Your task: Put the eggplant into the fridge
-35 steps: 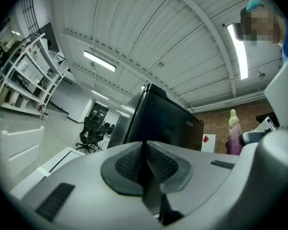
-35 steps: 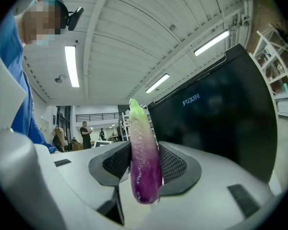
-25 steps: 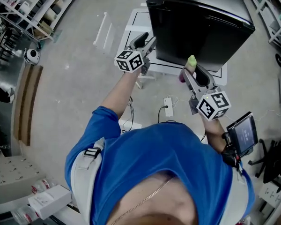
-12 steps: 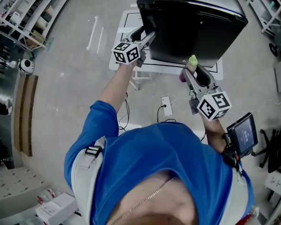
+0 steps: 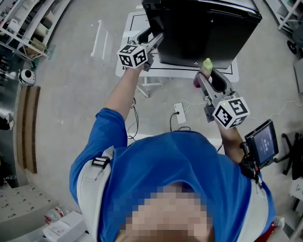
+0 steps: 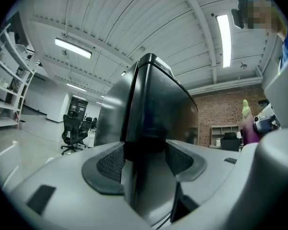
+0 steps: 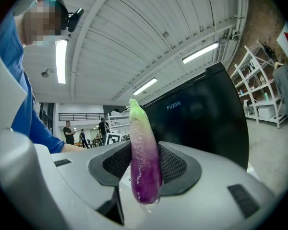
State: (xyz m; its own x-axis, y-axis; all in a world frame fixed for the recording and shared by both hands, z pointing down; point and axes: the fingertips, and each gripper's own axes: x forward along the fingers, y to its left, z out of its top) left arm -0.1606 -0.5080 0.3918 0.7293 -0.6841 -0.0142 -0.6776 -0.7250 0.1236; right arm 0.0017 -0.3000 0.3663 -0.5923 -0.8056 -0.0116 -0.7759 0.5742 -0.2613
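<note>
The black fridge [image 5: 202, 19] stands shut on a white low stand [image 5: 129, 44]. My left gripper [image 5: 154, 36] is at the fridge's front left corner, jaws wide apart. In the left gripper view the fridge's vertical front edge [image 6: 151, 104] stands between the two pads [image 6: 110, 163]; I cannot see them pressing on it. My right gripper [image 5: 206, 77] hovers before the fridge front, shut on the purple eggplant [image 5: 207, 68] with its pale green tip. The eggplant [image 7: 144, 157] stands upright between the jaws of that gripper [image 7: 145, 164], with the fridge [image 7: 201, 123] behind it.
A white power strip [image 5: 181, 114] and cables lie on the floor near my feet. Shelving racks [image 5: 25, 9] line the upper left, more shelves [image 5: 288, 4] the upper right. Wooden boards [image 5: 26, 130] lie at the left. A small screen [image 5: 262, 142] is strapped to my right forearm.
The left gripper has slid left and further along to the fridge's front corner, and its jaws have spread wider. The right gripper holds still with the eggplant.
</note>
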